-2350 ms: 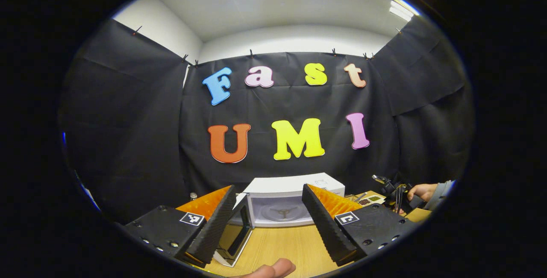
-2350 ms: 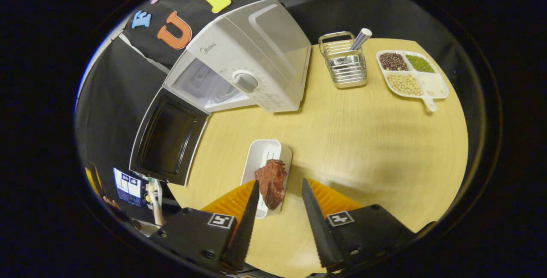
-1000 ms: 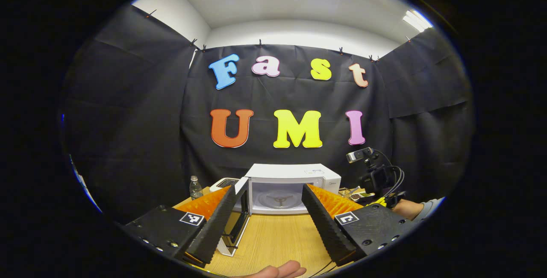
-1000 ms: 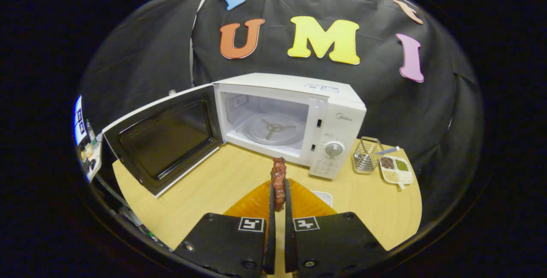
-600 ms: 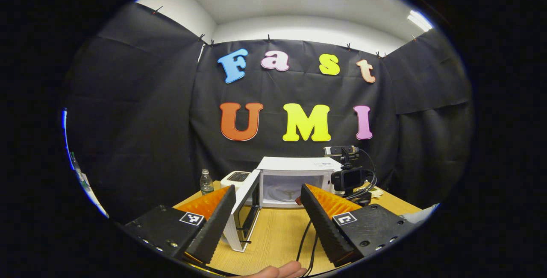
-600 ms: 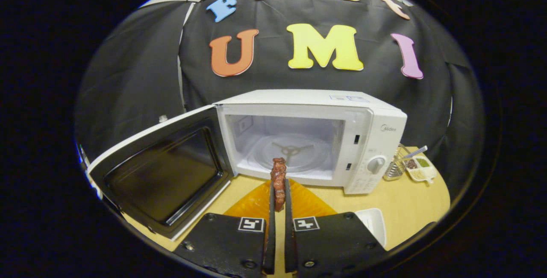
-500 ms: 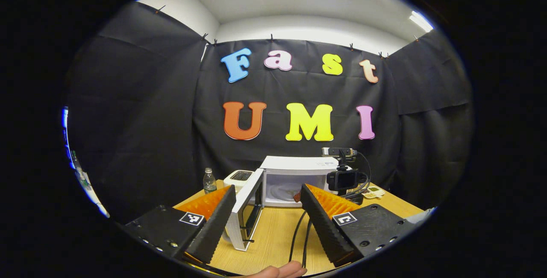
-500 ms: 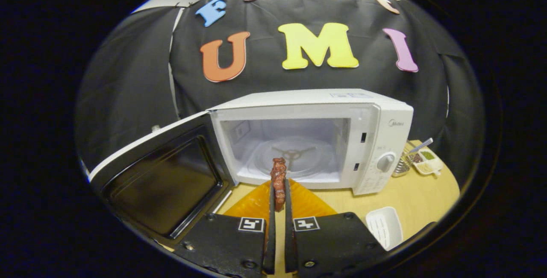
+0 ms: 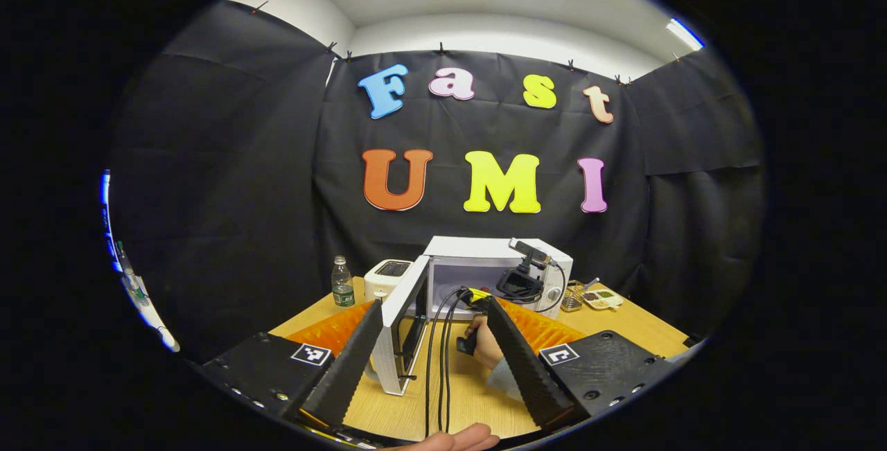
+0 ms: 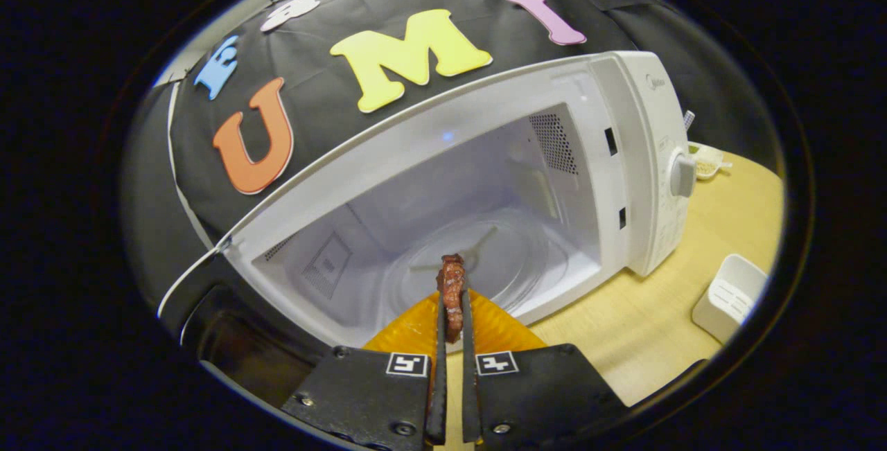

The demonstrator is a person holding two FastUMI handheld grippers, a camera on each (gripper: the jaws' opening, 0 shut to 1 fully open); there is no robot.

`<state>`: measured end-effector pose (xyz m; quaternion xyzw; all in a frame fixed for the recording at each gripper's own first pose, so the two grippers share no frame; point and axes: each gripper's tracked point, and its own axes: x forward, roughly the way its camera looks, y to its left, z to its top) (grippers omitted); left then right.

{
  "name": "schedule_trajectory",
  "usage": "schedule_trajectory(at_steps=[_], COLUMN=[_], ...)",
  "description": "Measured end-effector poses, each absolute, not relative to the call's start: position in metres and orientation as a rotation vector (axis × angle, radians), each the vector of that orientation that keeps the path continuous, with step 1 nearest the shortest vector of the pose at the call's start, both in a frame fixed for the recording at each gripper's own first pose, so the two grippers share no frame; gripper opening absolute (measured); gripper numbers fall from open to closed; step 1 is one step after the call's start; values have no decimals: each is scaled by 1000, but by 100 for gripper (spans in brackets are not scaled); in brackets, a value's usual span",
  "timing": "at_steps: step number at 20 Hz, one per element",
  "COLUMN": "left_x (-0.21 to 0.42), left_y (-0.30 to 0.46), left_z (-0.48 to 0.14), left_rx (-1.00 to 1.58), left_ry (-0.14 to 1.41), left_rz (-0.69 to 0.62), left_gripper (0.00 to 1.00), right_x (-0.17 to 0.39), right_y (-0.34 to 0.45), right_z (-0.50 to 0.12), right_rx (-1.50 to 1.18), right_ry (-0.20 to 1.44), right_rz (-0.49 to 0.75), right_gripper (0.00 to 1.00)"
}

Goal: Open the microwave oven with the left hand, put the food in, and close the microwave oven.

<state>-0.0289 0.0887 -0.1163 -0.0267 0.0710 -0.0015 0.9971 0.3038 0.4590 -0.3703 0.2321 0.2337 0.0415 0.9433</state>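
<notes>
The white microwave [image 10: 644, 160] stands open, its cavity and glass turntable [image 10: 478, 257] close ahead in the right gripper view. My right gripper [image 10: 451, 298] is shut on a reddish-brown piece of meat [image 10: 450, 285], held edge-on just at the cavity's mouth. In the left gripper view the microwave [image 9: 499, 250] sits far back on the table with its door [image 9: 402, 312] swung out left. The right gripper [image 9: 516, 285], held by a hand [image 9: 481, 340], reaches into it. My left gripper [image 9: 433, 330] is open and holds nothing, well back from the oven.
An empty white tray [image 10: 731, 292] lies on the wooden table [image 10: 644, 340] right of the microwave. A wire cutlery holder [image 9: 574, 293] and a divided dish of beans [image 9: 600, 296] sit beyond it. A toaster [image 9: 388, 274] and water bottle [image 9: 340, 280] stand left of the oven.
The right gripper has carried the meat forward from in front of the microwave to the cavity's mouth, tilting as it went. The left gripper has drawn back; it stays open.
</notes>
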Motion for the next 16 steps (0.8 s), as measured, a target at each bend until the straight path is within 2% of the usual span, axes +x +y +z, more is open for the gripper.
schedule_trajectory(at_steps=[5,6,7,12,13,14,16], left_x=[-27,-28,-27,-27,-27,-28,-32], left_y=[91,95,98,112,113,114,120], left_z=[-121,-123,-125,-135,-138,-141,-142], left_rx=[-81,-88,-96,-146,-159,-170,-171], left_ry=[139,147,149,156,166,174,177], left_rz=[-26,-20,-17,0,2,5,10], left_gripper=[93,93,93,92,92,92,92], right_x=[331,335,340,340,342,343,346], right_y=[464,466,469,475,474,474,475], right_z=[-403,-410,-410,-410,-411,-411,-412], right_rx=[644,661,655,639,648,649,677], right_ry=[528,540,527,466,460,460,456], right_rz=[-28,-38,-39,-82,-86,-80,-73], right_gripper=[13,7,14,15,10,15,16])
